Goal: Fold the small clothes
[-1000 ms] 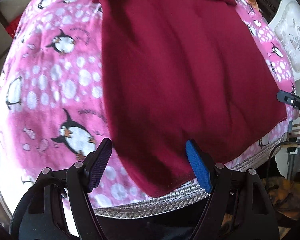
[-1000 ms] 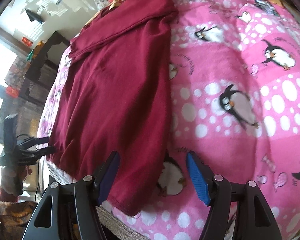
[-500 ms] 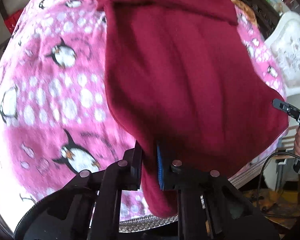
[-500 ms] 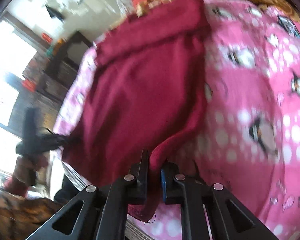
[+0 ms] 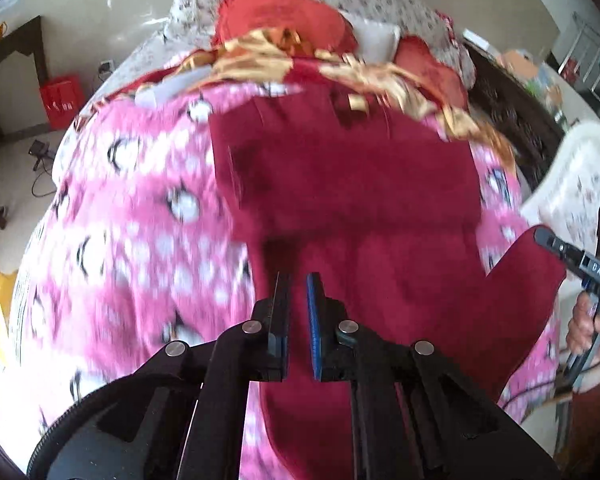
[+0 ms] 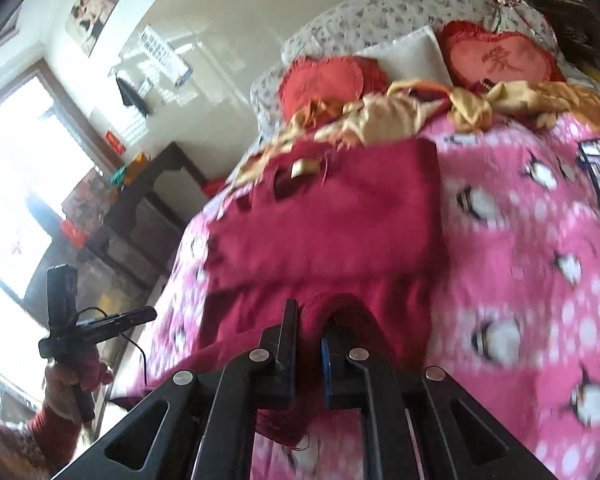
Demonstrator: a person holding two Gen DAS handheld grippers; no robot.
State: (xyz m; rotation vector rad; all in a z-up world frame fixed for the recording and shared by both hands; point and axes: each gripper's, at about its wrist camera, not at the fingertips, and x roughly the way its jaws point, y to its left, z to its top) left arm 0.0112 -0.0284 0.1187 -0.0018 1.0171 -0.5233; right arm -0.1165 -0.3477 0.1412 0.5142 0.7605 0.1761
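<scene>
Between the closed fingers of the left gripper point(image 5: 298, 300) and the right gripper point(image 6: 310, 328), the near hem of the maroon garment point(image 5: 352, 184) is pinched and raised off the pink penguin blanket point(image 5: 140, 216). Ahead, the hem is judged to need carrying onto the far edge, corners matched.

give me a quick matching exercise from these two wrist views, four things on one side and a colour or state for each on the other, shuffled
Things:
1. left gripper
2. blanket
3. heart-shaped cushion
4. satin cloth

Colour or state:
A. red, at the head of the bed
B. pink, printed with penguins
C. shut on the dark red garment
D. gold, crumpled beyond the garment's far end

Pairs: 1-C, 2-B, 3-A, 4-D
</scene>
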